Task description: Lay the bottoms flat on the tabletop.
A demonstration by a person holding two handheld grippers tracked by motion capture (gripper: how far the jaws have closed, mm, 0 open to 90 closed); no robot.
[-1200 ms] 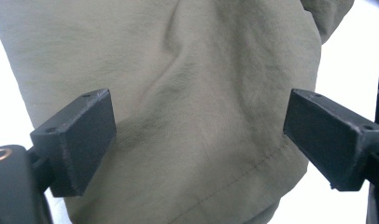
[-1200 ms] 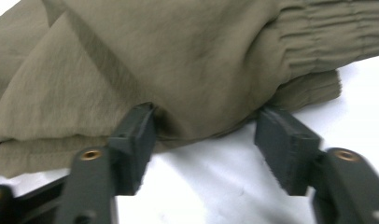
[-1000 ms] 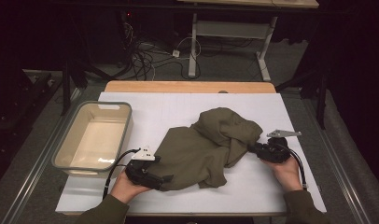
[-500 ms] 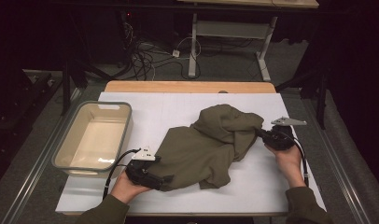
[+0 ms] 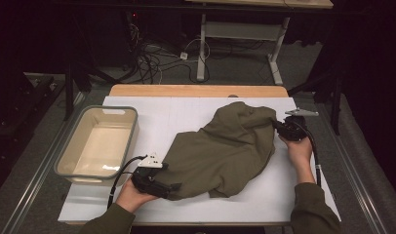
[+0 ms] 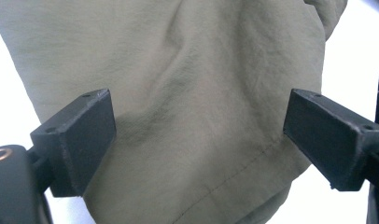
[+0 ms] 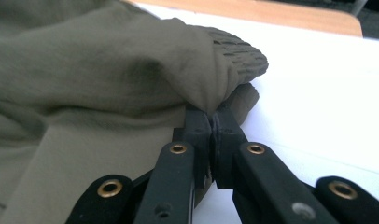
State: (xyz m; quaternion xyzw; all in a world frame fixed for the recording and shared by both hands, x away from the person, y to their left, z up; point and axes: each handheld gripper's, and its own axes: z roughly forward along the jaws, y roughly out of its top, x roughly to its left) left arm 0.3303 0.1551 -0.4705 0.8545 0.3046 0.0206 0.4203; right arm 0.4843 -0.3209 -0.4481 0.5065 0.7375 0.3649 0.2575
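An olive-green garment point(image 5: 225, 151) lies rumpled across the white table top point(image 5: 162, 117). My right gripper point(image 5: 276, 126) is at the garment's far right corner. In the right gripper view, that gripper point(image 7: 211, 116) is shut on a fold of cloth beside a ribbed cuff point(image 7: 239, 56). My left gripper point(image 5: 172, 187) rests at the garment's near left edge. In the left gripper view, its jaws point(image 6: 197, 105) stand wide open with the cloth point(image 6: 192, 93) and its hem lying between and beyond them, not pinched.
A shallow beige bin point(image 5: 64, 161) stands on the table's left side. A wooden strip point(image 5: 196, 90) runs along the far edge. Beyond it lie cables point(image 5: 157, 58) and a desk frame on the floor. Bare white surface shows behind and in front of the garment.
My right gripper has moved toward the table's far right side with the garment's edge in it, drawing the cloth out. The left hand has stayed in place.
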